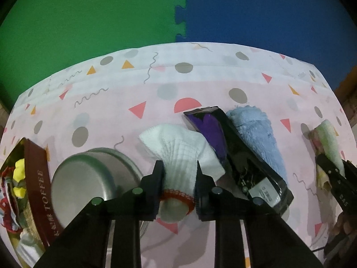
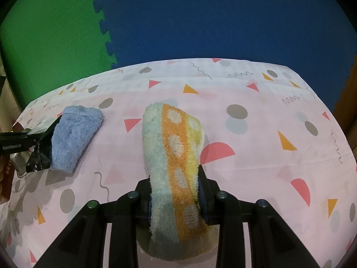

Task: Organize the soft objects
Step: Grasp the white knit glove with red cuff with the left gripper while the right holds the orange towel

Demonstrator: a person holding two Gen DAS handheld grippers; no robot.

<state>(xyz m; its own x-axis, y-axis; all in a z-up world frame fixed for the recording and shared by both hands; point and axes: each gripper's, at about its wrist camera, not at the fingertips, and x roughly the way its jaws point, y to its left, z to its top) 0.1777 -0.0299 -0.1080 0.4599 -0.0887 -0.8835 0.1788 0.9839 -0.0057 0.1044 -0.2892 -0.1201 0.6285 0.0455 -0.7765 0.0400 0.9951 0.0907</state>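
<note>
Ribbed knit white sock [image 1: 180, 149] is showing a matt cloth surface. Blue towel [image 2: 74, 134] and striped towel [image 2: 176, 156] are looking like rough looped terry. Metal pot [image 1: 89, 178] is reading brushed, dull. Black packet [image 1: 245, 156] is reflecting glossy plastic. Tabletop [image 2: 256, 156] is wearing smooth printed cloth.

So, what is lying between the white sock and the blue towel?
A black packet with something purple inside lies between the white sock and the blue towel, touching both; the left wrist view shows it.

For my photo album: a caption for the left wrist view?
Left gripper pinching a white sock beside a metal bowl.
</note>
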